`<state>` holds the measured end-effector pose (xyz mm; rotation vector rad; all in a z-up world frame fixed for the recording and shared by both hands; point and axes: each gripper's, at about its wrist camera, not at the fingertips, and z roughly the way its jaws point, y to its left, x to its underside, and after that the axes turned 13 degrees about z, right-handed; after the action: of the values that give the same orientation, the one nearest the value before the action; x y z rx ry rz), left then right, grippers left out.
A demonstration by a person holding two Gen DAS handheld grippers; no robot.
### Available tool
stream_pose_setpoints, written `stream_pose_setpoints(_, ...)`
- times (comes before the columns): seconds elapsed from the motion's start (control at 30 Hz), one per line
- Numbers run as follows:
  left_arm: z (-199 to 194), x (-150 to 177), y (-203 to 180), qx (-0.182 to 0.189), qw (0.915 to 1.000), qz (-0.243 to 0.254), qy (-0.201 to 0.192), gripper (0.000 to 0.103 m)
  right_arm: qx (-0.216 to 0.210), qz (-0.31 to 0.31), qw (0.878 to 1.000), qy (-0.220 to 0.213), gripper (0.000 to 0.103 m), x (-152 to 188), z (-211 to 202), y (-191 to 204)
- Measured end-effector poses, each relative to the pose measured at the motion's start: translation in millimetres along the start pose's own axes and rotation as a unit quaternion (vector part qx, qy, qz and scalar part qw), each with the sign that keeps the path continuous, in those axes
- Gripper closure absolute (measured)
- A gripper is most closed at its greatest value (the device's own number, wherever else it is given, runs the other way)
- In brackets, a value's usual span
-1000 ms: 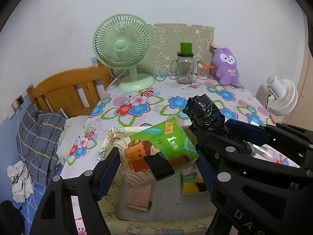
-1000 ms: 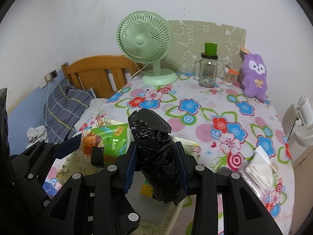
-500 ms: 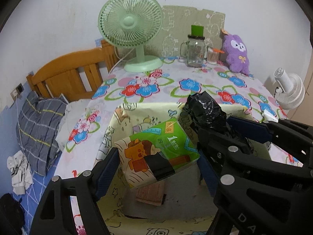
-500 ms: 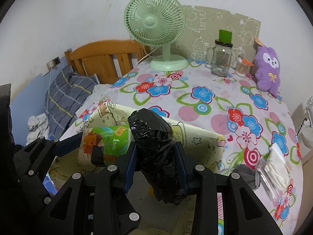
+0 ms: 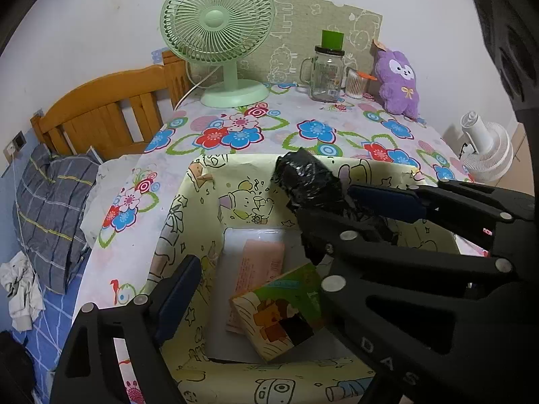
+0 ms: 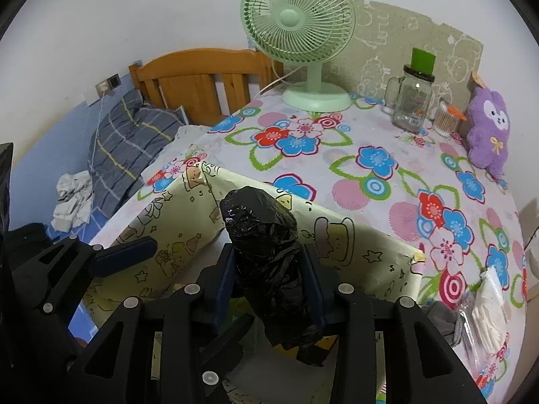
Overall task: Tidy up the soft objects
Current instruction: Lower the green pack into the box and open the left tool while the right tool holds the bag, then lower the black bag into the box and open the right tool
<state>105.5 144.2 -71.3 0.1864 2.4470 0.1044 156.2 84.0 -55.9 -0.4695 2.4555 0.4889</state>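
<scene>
Black, crinkled plastic film wraps the soft bundle (image 6: 269, 262) that the right gripper (image 6: 269, 286) pinches between its narrow jaws; the pads still press its sides, though the jaws have just been easing apart, which I judge to be the start of a release. It hangs just above the open storage box (image 5: 188, 208), a soft-sided bin papered in pale yellow cartoon print, so a drop would land it inside. The bundle looks lumpy and glossy, rounded at the top and pinched at the waist where the pads bite. Below it, the green tissue pack (image 5: 286, 313) lies tilted on the box floor, resting partly on a pink packet (image 5: 259, 266). The left gripper (image 5: 256, 235) stands over it with jaws wide and nothing between them; they have just been opening, and the pack lies clear of the pads, so it appears let go. The box sits at the near edge of the flowered counter (image 6: 387, 155), well apart from the green fan (image 6: 299, 33), the glass jar (image 6: 412, 101) and the purple plush toy (image 6: 488, 131) along the wall.
</scene>
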Motion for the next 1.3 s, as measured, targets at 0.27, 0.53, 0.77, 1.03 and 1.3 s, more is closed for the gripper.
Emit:
stream_pose_setpoints(0.27, 1, -1, 0, -0.006, 1.0000, -0.001, -0.001, 0.013, 0.011, -0.003, 1.000, 0.008, 0.028, -1, 1, 0)
stream_pose_setpoints(0.53, 0, -2, -4, -0.012, 0.9999, 0.003, -0.003, 0.011, 0.024, 0.001, 1.000, 0.001, 0.027, -1, -4, -5)
stream_pose_setpoints(0.77, -9, -6, -12, -0.015, 0.9998, 0.004, -0.009, 0.007, 0.031, -0.002, 0.999, -0.028, 0.027, 1, -24, -10)
stream_pose_setpoints(1.03, -23, -9, -29, -0.027, 0.9992, 0.018, -0.024, 0.005, 0.038, 0.012, 0.998, -0.045, 0.022, 5, -43, -21)
stream_pose_setpoints(1.3, -36, -12, -42, -0.035, 0.9984, 0.022, -0.039, 0.005, 0.036, 0.025, 0.997, -0.061, 0.020, 11, -63, -31)
